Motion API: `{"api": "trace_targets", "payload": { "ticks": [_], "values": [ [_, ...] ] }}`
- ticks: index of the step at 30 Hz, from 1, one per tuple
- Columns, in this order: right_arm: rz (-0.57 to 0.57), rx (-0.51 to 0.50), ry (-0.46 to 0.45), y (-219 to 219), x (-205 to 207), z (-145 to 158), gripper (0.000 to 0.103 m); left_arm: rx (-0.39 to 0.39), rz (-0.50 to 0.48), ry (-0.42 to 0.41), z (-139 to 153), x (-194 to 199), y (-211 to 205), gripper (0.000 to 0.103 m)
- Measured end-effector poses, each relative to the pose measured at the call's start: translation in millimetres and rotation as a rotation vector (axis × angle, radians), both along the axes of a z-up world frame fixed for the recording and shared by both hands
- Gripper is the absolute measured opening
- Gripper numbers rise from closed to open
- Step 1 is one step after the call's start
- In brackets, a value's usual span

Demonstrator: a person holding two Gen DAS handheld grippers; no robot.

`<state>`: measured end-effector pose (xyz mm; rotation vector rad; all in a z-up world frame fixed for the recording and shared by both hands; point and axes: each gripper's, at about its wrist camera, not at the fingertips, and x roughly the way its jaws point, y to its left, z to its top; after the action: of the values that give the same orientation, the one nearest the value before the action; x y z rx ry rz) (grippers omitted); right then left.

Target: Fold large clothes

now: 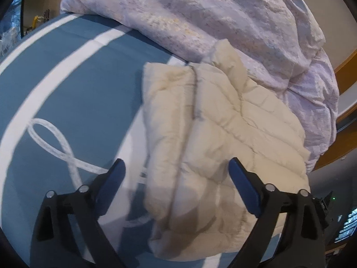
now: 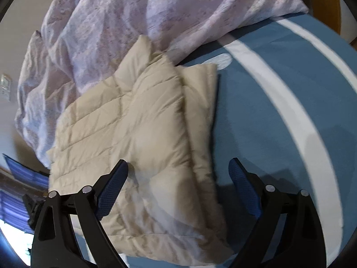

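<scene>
Jacket (image 1: 223,134), quilt (image 1: 200,17) on bed (image 1: 78,78)

We see a folded cream quilted puffer jacket (image 2: 142,134) on our blue bedsheet with white stripes (image 2: 267,116), a crumpled lilac duvet (image 2: 125,22) behind it, our right gripper (image 2: 178,167) spread wide above the jacket's edge, nothing held

Cream quilted puffer jacket (image 1: 223,134) (image 2: 138,129), folded into a flat bundle, lying on blue striped bed beside rumpled lilac duvet

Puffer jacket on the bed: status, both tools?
Left tool open, right tool open, both over the cream puffer jacket, nothing gripped. Jacket folded on blue striped sheet. Lilac duvet bunched against its far edge.
</scene>
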<state>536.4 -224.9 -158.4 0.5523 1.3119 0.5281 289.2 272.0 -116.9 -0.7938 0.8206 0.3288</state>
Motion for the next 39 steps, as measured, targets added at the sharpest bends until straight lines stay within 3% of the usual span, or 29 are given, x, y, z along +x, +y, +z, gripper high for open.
{"api": "trace_targets", "payload": {
  "ticks": [2, 7, 9, 10, 12, 14, 17, 27, 39],
  "values": [
    [0.014, 0.051, 0.014, 6, -2, -2, 0.081, -0.028, -0.019, -0.015, -1, 3, -5, 0.080],
    [0.021, 0.100, 0.010, 19, -3, -3, 0.077, -0.031, -0.039, -0.022, -3, 10, -18, 0.074],
    [0.008, 0.138, 0.030, 20, -3, -7, 0.063, -0.037, -0.031, -0.027, -4, 11, -20, 0.069],
    [0.003, 0.163, 0.044, 20, -3, -10, 0.058, -0.045, -0.028, -0.032, -4, 11, -20, 0.063],
    [-0.014, 0.225, 0.076, 17, -4, -15, 0.038, -0.069, -0.027, -0.049, -6, 11, -19, 0.048],
    [-0.021, 0.270, 0.081, 14, -7, -13, 0.027, -0.088, -0.029, -0.077, -4, 8, -19, 0.029],
    [-0.024, 0.309, 0.040, 15, -13, 5, 0.020, -0.096, -0.042, -0.117, 6, 1, -17, 0.018],
    [0.038, 0.388, -0.019, 17, -55, 54, 0.017, -0.079, -0.050, -0.191, 35, -61, -4, 0.016],
    [0.097, 0.343, 0.037, 34, -127, 53, 0.017, -0.082, -0.035, -0.158, 23, -148, 10, 0.017]
  ]
}}
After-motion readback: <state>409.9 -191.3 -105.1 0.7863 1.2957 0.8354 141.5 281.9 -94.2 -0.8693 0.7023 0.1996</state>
